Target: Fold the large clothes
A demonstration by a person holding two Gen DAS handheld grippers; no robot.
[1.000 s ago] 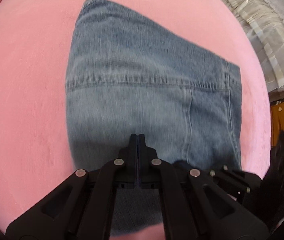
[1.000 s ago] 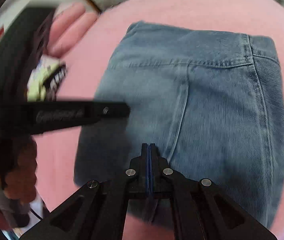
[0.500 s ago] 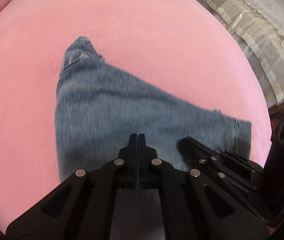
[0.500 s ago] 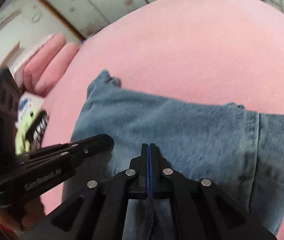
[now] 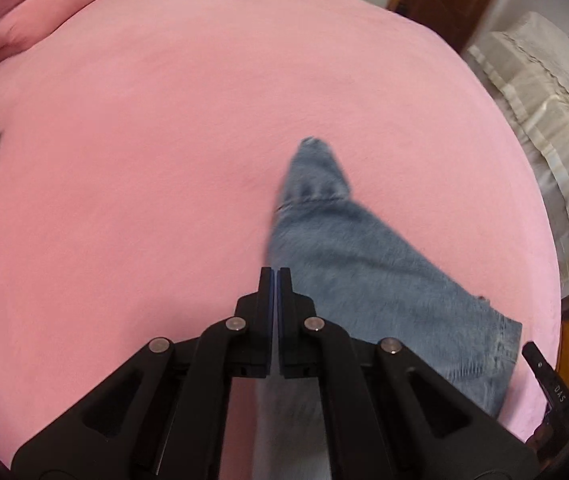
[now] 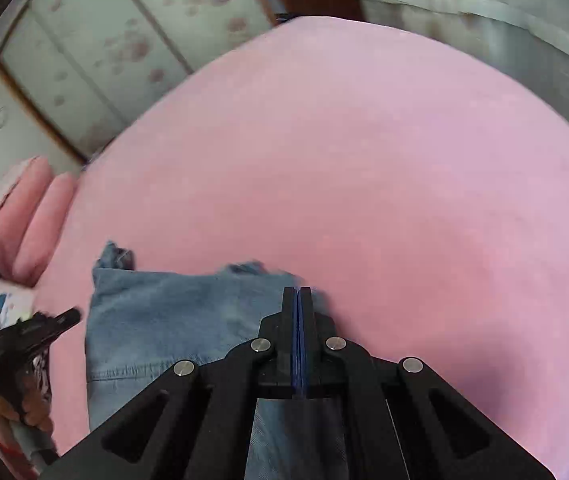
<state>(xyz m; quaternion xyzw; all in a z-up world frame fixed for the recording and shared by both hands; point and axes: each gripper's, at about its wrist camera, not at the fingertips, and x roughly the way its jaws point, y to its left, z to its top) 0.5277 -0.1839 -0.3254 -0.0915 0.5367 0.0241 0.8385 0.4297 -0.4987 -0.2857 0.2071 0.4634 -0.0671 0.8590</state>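
Denim jeans (image 5: 368, 280) clamped in both closed tools, left tool (image 5: 275, 276), right tool (image 6: 297, 296), stretched over pink bed (image 5: 144, 160), 3 o'clock.

Blue jeans (image 5: 368, 276) and pink pillows (image 5: 32, 8) lie on the pink bed (image 5: 144, 152).

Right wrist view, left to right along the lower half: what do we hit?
Other black gripper → blue denim jeans → the camera's own closed black fingers, denim visible beneath them → bare pink bedspread.
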